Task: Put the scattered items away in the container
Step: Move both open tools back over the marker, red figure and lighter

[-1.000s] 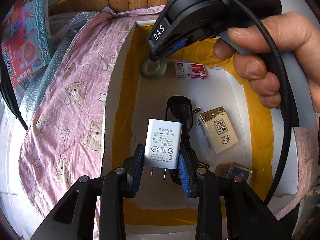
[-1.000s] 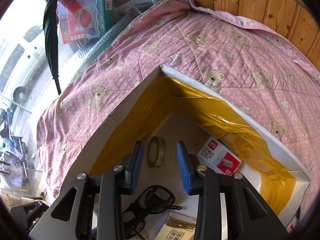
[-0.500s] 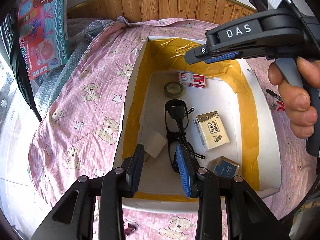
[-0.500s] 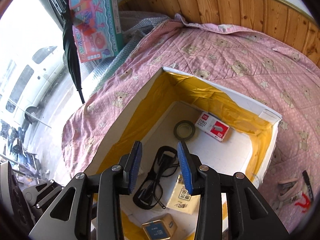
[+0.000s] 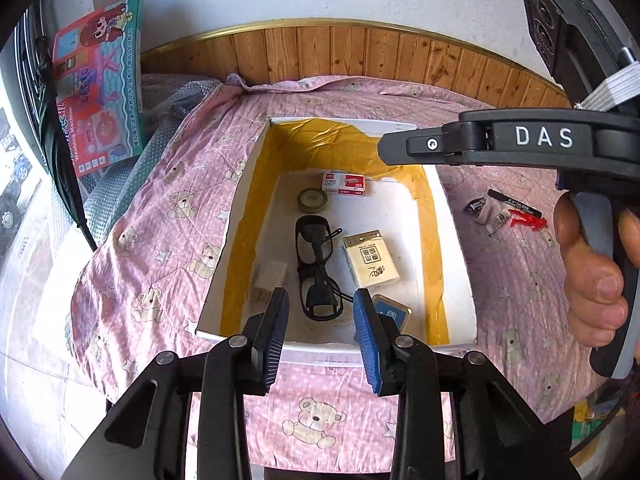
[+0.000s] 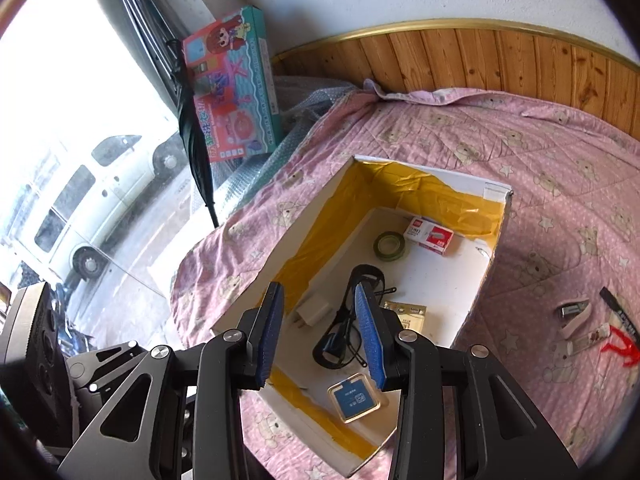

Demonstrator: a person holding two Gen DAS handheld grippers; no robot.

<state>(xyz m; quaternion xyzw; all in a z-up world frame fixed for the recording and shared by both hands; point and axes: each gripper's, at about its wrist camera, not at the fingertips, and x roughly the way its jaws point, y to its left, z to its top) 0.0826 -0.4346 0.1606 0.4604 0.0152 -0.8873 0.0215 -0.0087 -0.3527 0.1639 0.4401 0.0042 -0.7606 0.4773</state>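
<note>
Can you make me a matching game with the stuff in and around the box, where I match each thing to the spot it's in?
Things:
1. red-and-white staple box
2. white plug-in charger block
3. blue-topped tin with a gold rim
4. red plastic clip

Places:
A. outside the white, yellow-lined cardboard box, on the pink bear quilt
B. by the box's far wall, next to the green tape roll
C. against the yellow left wall, left of the black glasses
D. in the box's near right corner

Pairs: 1-B, 2-C, 3-D, 4-A
</note>
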